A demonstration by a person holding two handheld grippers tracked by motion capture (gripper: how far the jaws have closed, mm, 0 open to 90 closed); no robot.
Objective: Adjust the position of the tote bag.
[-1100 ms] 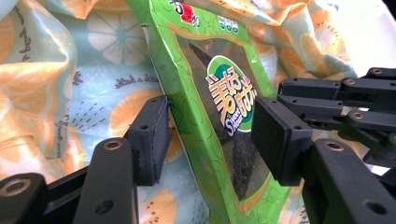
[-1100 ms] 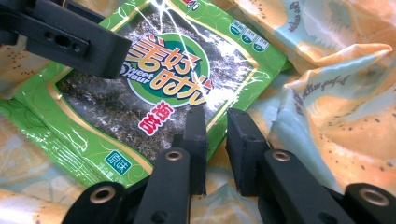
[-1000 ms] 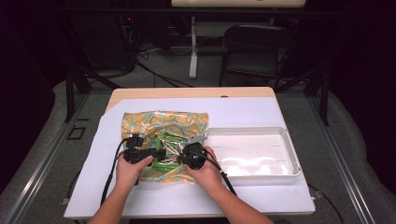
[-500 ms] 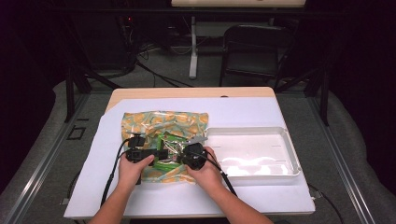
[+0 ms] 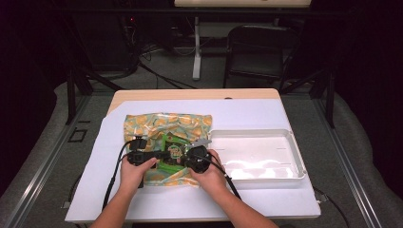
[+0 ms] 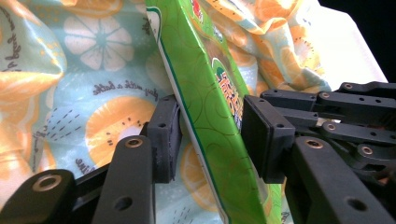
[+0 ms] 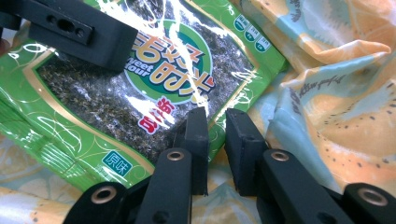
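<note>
Green snack pack (image 5: 172,153) on orange-print cloth (image 5: 152,124), white tray (image 5: 294,156) just right. Left gripper (image 6: 210,135) apart around pack edge. Right gripper (image 7: 217,140) nearly together at pack corner, maybe pinching; cannot tell.

Left gripper (image 6: 208,135) fingers spread wide; right gripper (image 7: 217,144) fingers nearly together.

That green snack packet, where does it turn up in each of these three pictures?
High view: green packet lies at table centre, between both grippers.
Left gripper view: its edge runs diagonally between the jaws.
Right gripper view: its printed face fills the upper left.
Shared landmark: the orange-print bag underneath.
</note>
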